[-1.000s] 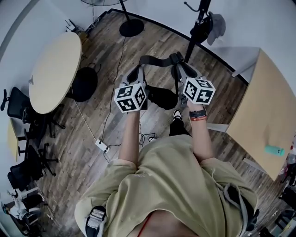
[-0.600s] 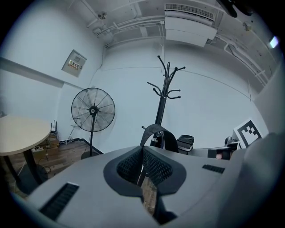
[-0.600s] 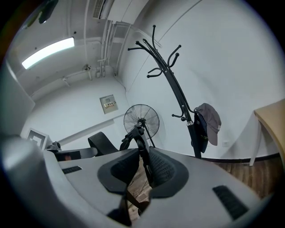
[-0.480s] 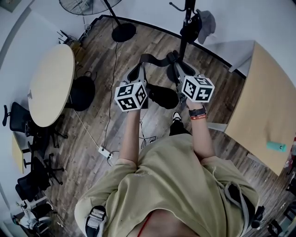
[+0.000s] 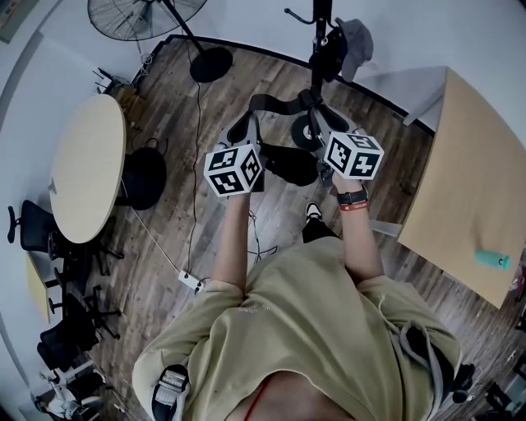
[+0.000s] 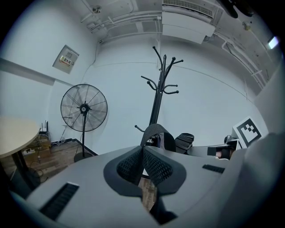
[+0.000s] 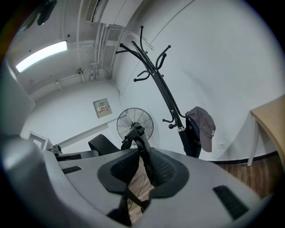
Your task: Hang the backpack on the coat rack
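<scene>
In the head view a black backpack [image 5: 288, 164] hangs between my two grippers by its shoulder straps [image 5: 275, 104]. The left gripper [image 5: 246, 125] is shut on one strap, which shows as a dark band [image 6: 156, 132] past its pads in the left gripper view. Pinched between the right gripper's [image 5: 317, 117] pads runs the other strap [image 7: 141, 144]. The black coat rack [image 5: 317, 37] stands just ahead, with its round base [image 5: 307, 131] by the right gripper. Its hooked top [image 6: 161, 80] is bare, and lower hooks [image 7: 171, 122] carry a grey cap [image 7: 205, 125] and a dark bag [image 7: 192, 136].
A standing fan [image 5: 140, 12] is at the far left by the wall, its cable running across the wood floor to a power strip [image 5: 191, 281]. A round table [image 5: 86, 164], a black floor bag [image 5: 141, 177] and chairs [image 5: 37, 230] lie left. A wooden table [image 5: 468, 189] stands right.
Both grippers and the hanging backpack have come closer to the coat rack. The rack's base now shows beside the right gripper, and more of the fan is in view.
</scene>
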`<action>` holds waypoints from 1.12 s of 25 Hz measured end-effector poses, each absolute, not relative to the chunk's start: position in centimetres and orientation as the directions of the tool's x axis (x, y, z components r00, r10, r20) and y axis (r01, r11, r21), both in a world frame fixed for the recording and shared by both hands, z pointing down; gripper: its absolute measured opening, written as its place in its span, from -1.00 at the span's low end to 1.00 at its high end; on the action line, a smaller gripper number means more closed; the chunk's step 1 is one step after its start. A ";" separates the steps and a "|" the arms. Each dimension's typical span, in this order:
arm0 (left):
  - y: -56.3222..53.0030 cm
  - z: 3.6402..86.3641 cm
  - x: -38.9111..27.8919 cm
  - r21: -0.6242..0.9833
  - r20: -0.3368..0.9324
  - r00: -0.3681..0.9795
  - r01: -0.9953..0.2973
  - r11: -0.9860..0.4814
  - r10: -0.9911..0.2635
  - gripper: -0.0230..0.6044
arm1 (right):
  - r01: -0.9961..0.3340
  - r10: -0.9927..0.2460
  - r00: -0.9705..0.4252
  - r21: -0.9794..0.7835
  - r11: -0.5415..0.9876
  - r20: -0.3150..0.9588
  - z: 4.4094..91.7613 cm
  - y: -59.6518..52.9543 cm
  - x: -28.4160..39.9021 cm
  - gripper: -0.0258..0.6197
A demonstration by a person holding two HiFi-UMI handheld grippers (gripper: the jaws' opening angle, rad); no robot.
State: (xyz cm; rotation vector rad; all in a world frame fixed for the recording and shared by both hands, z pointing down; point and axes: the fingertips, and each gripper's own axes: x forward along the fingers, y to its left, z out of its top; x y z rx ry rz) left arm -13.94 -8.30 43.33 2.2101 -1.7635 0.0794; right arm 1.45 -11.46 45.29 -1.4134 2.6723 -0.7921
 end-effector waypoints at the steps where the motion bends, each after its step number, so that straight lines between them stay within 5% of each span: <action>1: -8.9 43.4 -13.6 0.207 0.234 0.243 -0.958 -0.196 -0.941 -0.85 | -0.771 -0.780 -0.588 -0.441 0.459 0.216 45.3 -12.0 1.8 -0.65; 28: -22.2 43.9 -8.2 0.267 0.221 0.253 -0.945 -0.191 -0.942 -0.85 | -0.779 -0.789 -0.572 -0.449 0.438 0.223 45.3 -25.4 8.4 -0.65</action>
